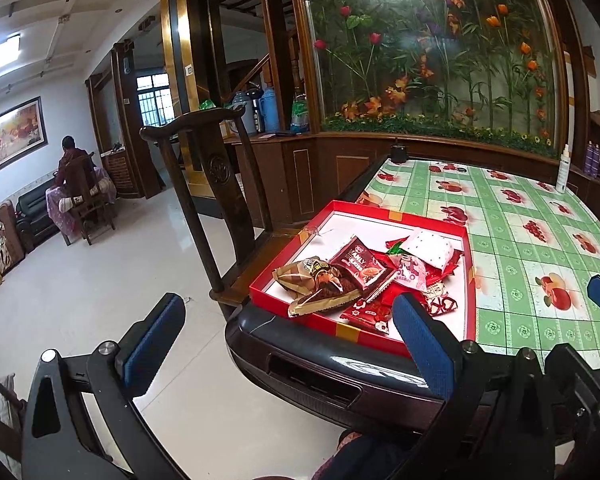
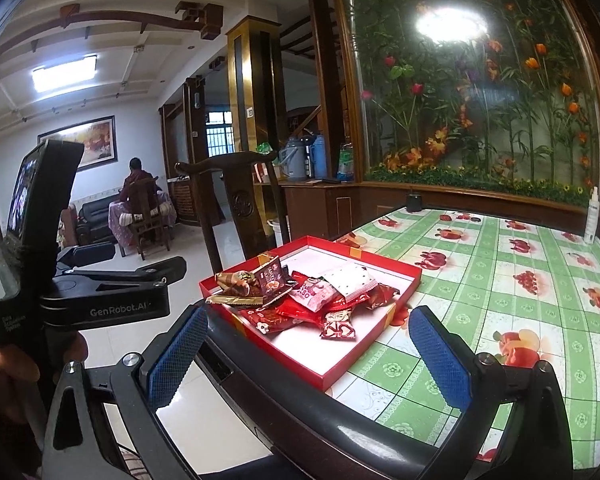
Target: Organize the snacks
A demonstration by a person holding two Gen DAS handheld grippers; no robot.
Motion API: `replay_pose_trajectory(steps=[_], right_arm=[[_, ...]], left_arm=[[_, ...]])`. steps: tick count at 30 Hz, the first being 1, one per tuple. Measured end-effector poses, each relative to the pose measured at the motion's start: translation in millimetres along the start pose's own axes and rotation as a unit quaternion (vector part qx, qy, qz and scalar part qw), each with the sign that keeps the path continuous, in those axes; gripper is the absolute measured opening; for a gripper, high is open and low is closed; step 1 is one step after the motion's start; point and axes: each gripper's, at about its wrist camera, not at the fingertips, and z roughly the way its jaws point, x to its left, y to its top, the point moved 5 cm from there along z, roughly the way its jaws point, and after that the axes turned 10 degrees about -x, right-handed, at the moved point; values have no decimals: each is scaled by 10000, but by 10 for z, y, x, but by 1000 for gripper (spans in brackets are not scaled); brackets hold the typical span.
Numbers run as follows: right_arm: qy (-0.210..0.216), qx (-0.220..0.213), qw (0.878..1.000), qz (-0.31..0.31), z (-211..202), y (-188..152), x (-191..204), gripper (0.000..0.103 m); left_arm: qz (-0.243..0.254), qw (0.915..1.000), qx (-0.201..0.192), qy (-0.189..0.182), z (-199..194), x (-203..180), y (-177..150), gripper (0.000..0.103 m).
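Note:
A shallow red tray (image 1: 364, 208) (image 2: 352, 354) sits at the near left corner of the table. Piled in it are a brown-gold packet (image 1: 316, 284) (image 2: 236, 282), a dark red packet (image 1: 362, 268) (image 2: 272, 278), a pink packet (image 1: 410, 274) (image 2: 314, 294), a white dotted packet (image 1: 428, 250) (image 2: 352, 280) and several red wrapped sweets (image 1: 374, 312) (image 2: 338, 326). My left gripper (image 1: 288, 344) hangs open just short of the table edge, holding nothing. My right gripper (image 2: 308, 356) is open too, in front of the tray's near corner. The left gripper's black body (image 2: 104, 304) shows to its left.
The table wears a green chequered cloth with fruit prints (image 1: 520, 248) (image 2: 500, 288). A dark wooden chair (image 1: 204, 184) (image 2: 236, 200) stands against its left side. A white spray bottle (image 1: 563, 170) (image 2: 592, 216) and a small dark cup (image 1: 399, 152) (image 2: 414, 202) stand at the far edge. A person (image 1: 74, 172) sits far off.

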Motion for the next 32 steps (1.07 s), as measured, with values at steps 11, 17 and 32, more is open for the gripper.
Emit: replay_pose_trajectory(steps=[11, 17, 32], right_arm=[[-17, -18, 10000, 28, 7, -8, 2, 102], [-69, -96, 9999, 22, -6, 15, -17, 102], [-96, -42, 9999, 47, 14, -1, -33, 102]], left_arm=[[25, 10000, 45, -5, 11, -6, -14, 103], [35, 10000, 76, -38, 5, -13, -34, 103], [159, 9998, -118, 21, -43, -30, -4, 103]])
